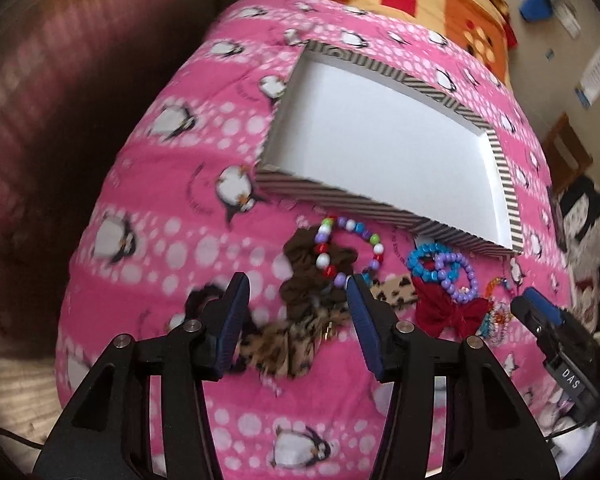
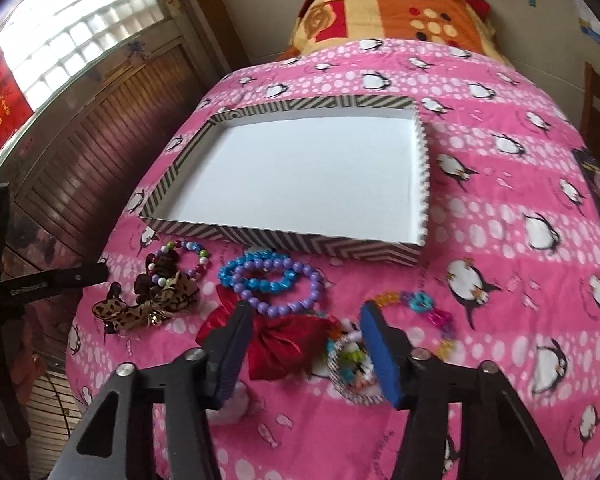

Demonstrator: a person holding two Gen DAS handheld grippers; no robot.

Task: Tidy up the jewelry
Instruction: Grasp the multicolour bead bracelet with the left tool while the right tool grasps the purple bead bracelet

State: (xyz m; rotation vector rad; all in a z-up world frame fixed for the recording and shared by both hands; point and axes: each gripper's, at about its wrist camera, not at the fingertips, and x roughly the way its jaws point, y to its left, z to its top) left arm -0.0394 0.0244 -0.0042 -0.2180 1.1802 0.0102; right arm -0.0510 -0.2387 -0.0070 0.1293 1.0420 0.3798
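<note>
A shallow striped box [image 1: 332, 192] [image 2: 300, 240] with a white floor lies on the pink penguin blanket [image 1: 172, 220]. In front of it lie a multicoloured bead bracelet [image 1: 374, 240] [image 2: 202, 256], a blue bracelet [image 1: 416, 264] [image 2: 224, 274], a purple bracelet [image 1: 474, 284] [image 2: 284, 310], a red bow [image 1: 444, 312] [image 2: 288, 344], a leopard bow [image 1: 284, 344] [image 2: 132, 312] and a brown scrunchie [image 1: 308, 276]. My left gripper [image 1: 297, 284] hangs open over the scrunchie and leopard bow. My right gripper [image 2: 307, 312] stands open above the red bow, its pads apart from it.
A striped round trinket [image 2: 352, 364] and a colourful chain bracelet [image 2: 420, 300] lie by the right finger. An orange-yellow blanket [image 2: 400, 4] is folded at the bed's far end. Wooden panelling [image 2: 100, 140] runs along the left. The bed edge drops off close below both grippers.
</note>
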